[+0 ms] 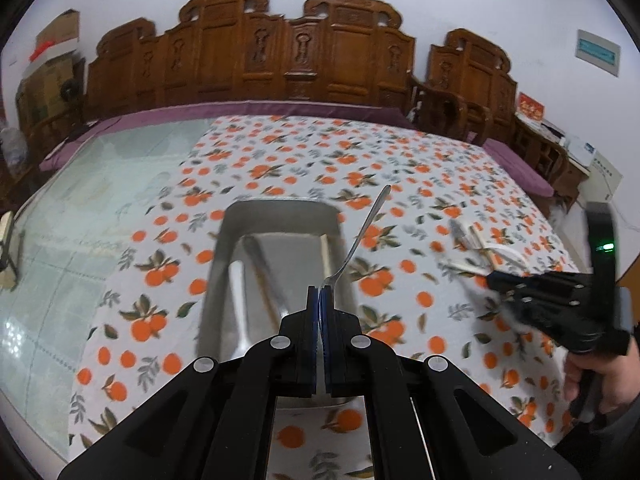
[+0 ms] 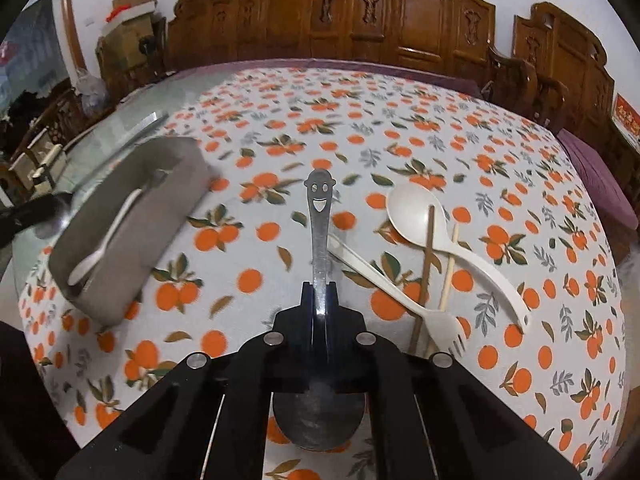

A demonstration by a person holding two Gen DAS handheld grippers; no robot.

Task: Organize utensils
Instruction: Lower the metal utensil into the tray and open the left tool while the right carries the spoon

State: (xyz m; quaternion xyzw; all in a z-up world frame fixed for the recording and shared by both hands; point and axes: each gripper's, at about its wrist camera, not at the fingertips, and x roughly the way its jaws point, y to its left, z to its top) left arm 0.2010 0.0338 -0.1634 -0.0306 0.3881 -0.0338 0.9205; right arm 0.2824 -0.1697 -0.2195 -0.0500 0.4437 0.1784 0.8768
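Left tool clamped on tine end of slim metal fork, handle angled up over grey rectangular metal tray on orange-print bench cloth. Right tool clamped on steel smiley-face spoon, bowl under tool. White plastic ladle, white plastic fork, chopsticks lie just right. White plastic spoon in tray.

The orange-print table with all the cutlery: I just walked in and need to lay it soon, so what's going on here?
A person is sorting utensils into a grey metal tray. The left gripper is shut on a thin metal fork above the tray. The right gripper is shut on a steel smiley-face spoon. A white plastic ladle, white plastic fork and two chopsticks remain on the cloth.
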